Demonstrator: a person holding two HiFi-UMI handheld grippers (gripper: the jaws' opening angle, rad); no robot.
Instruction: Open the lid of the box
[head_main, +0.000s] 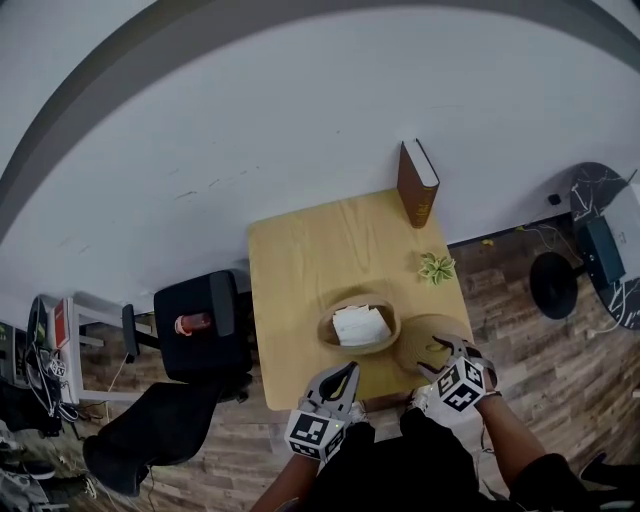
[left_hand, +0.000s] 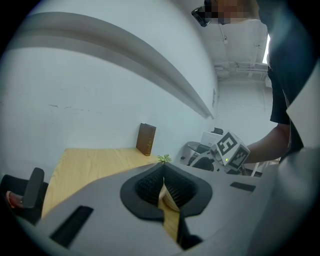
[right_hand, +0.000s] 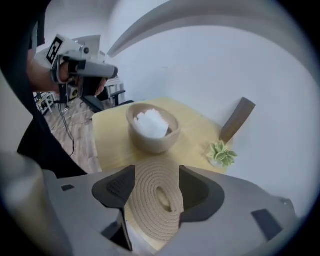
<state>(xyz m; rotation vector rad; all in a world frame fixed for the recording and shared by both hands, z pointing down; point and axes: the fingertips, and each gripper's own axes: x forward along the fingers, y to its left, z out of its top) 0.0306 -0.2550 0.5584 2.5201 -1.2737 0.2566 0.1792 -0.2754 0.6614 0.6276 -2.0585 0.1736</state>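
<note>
Lid (right_hand: 155, 200) is already off. It lies flat on table (head_main: 300, 260) directly under my right claw (right_hand: 157, 171) and shows through the gap between the jaws. The coils run out of sight behind both pads, so it looks wider than the gap. Right claw is released: jaws stand well apart and, as far as I can see, no pad presses on the lid. Box (head_main: 324, 332) sits just ahead of that claw and a bit to its left. It is uncovered, with white paper (head_main: 360, 325) visible inside, and stands close beside the lid, though I can't tell if the rims touch. Left claw (head_main: 347, 372) is clenched on nothing, with only a thin sliver between the pads. It hangs at the near table edge, with the box just ahead of it and slightly to its right. Plant (head_main: 436, 267) and book (head_main: 417, 185) are farther ahead of the right claw, well apart from the box. My judgement is that opening is done, since the box is open and the lid is set down clear of it. All that seems left is pulling the right claw away from the lid. I see nothing else to handle.
</note>
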